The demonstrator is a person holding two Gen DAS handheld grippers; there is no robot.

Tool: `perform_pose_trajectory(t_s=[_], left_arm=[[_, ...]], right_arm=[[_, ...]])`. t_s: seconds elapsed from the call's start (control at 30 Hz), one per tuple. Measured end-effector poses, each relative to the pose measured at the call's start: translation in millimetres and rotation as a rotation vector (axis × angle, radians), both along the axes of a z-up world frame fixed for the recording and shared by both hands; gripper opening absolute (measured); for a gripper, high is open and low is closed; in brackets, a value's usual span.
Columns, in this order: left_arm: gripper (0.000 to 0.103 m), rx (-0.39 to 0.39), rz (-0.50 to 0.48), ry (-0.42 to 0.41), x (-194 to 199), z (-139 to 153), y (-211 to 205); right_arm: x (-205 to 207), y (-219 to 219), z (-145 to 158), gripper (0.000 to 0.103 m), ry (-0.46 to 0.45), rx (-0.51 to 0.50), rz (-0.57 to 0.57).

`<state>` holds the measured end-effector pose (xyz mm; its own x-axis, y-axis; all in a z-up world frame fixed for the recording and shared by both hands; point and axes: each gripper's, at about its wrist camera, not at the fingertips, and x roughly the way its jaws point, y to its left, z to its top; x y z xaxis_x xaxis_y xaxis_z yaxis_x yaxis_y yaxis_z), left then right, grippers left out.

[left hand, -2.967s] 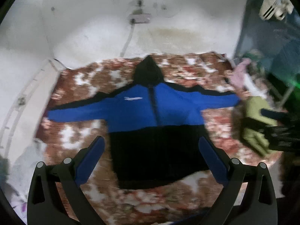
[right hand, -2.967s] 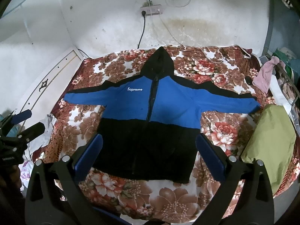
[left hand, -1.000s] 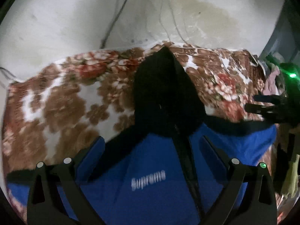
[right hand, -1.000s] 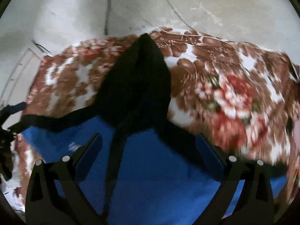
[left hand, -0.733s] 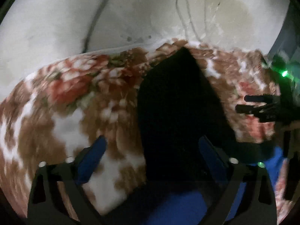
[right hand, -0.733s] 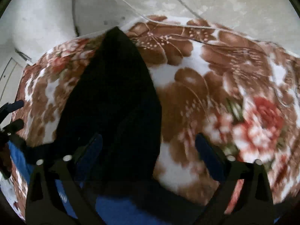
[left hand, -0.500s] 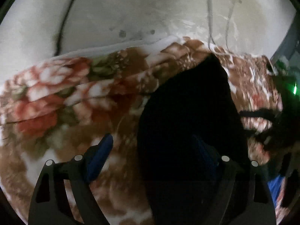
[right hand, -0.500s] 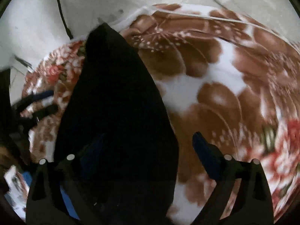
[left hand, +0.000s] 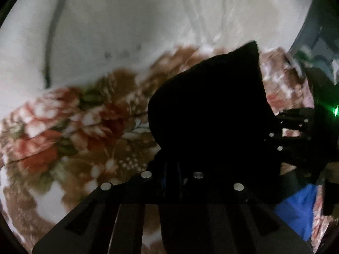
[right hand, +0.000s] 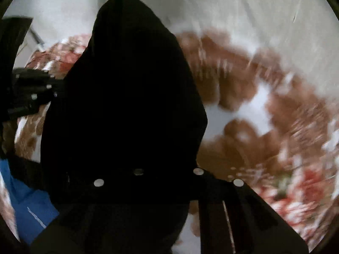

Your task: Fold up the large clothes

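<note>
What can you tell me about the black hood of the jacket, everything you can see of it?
The black hood looks like soft matte fabric tapering to a pointed tip, lying on the floral blanket near the white wall. Blue jacket body shows below it. The left gripper and right gripper have just been closing at its base, one each side, jaws together on the dark cloth. Detail is lost in shadow.
</note>
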<state>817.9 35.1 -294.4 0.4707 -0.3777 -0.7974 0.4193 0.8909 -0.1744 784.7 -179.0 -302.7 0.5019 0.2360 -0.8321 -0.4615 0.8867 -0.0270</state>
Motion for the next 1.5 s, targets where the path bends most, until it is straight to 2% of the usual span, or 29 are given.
perform_pose_trajectory(t_s=[0.03, 0.13, 0.2, 0.27, 0.3, 0.37, 0.43, 0.47, 0.5, 0.6, 0.7, 0.73, 0.77, 0.87, 0.93, 0.97, 1.07, 1.2, 1.27, 1.33, 1.4, 1.43, 1.5], left_arm=[[0.007, -0.013, -0.002, -0.032, -15, 15, 1], [0.007, -0.027, 0.013, -0.116, -78, 54, 6], [0.007, -0.022, 0.018, -0.129, -111, 62, 10], [0.008, 0.005, 0.026, -0.148, -152, 62, 14], [0.008, 0.01, 0.031, -0.156, -172, 61, 16], [0.011, 0.005, 0.04, -0.151, -209, 54, 15], [0.013, 0.004, 0.052, -0.13, -236, 43, 15], [0.015, 0.007, 0.058, -0.108, -251, 30, 14], [0.016, 0.017, 0.061, -0.089, -266, 19, 13], [0.028, 0.056, 0.064, -0.038, -310, -16, 8], [0.031, 0.137, 0.085, 0.021, -351, -54, 4], [0.039, 0.147, 0.093, 0.038, -369, -66, 5], [0.052, 0.159, 0.102, 0.048, -380, -72, 7], [0.067, 0.167, 0.144, 0.058, -418, -76, 20], [0.07, 0.147, 0.193, 0.061, -435, -69, 35], [0.074, 0.136, 0.213, 0.062, -439, -64, 41], [0.083, 0.111, 0.247, 0.036, -442, -44, 44], [0.092, 0.067, 0.247, -0.054, -418, -17, 21], [0.095, 0.041, 0.251, -0.087, -396, -15, 7], [0.095, 0.159, 0.254, -0.065, -373, -39, -10], [0.095, 0.285, 0.245, -0.033, -360, -66, -21], [0.095, 0.306, 0.24, -0.019, -356, -77, -21], [0.095, 0.282, 0.215, 0.026, -354, -96, -15]], right_arm=[[-19, -2, 15, 0.013, -0.047, 0.005, 0.002], [-61, -1, 41, 0.013, -0.081, 0.064, -0.001], [-88, -2, 48, 0.018, -0.075, 0.091, -0.004], [-115, 5, 49, 0.025, -0.088, 0.087, -0.006], [-136, 4, 46, 0.025, -0.093, 0.078, -0.001], [-160, 8, 38, 0.027, -0.088, 0.072, 0.008], [-196, 11, 25, 0.033, -0.057, 0.062, 0.014], [-214, 9, 14, 0.039, -0.036, 0.056, 0.015], [-225, 8, 4, 0.05, -0.022, 0.049, 0.011], [-270, 3, -27, 0.068, 0.04, 0.047, -0.007], [-312, -5, -54, 0.08, 0.078, 0.005, -0.007], [-323, -12, -60, 0.082, 0.09, 0.001, -0.015], [-334, -21, -67, 0.084, 0.106, -0.012, -0.034], [-356, -37, -70, 0.084, 0.131, -0.023, -0.07], [-364, -45, -60, 0.089, 0.12, -0.023, -0.086], [-366, -46, -55, 0.092, 0.113, -0.023, -0.091], [-361, -36, -33, 0.093, 0.074, -0.02, -0.098], [-338, -1, -13, 0.098, 0.022, 0.039, -0.085], [-321, 20, -17, 0.098, 0.003, 0.018, -0.084], [-308, 35, -35, 0.098, 0.005, -0.073, -0.082], [-297, 38, -68, 0.098, 0.048, -0.172, -0.104], [-293, 36, -84, 0.098, 0.073, -0.218, -0.122], [-291, 28, -103, 0.098, 0.102, -0.231, -0.142]])
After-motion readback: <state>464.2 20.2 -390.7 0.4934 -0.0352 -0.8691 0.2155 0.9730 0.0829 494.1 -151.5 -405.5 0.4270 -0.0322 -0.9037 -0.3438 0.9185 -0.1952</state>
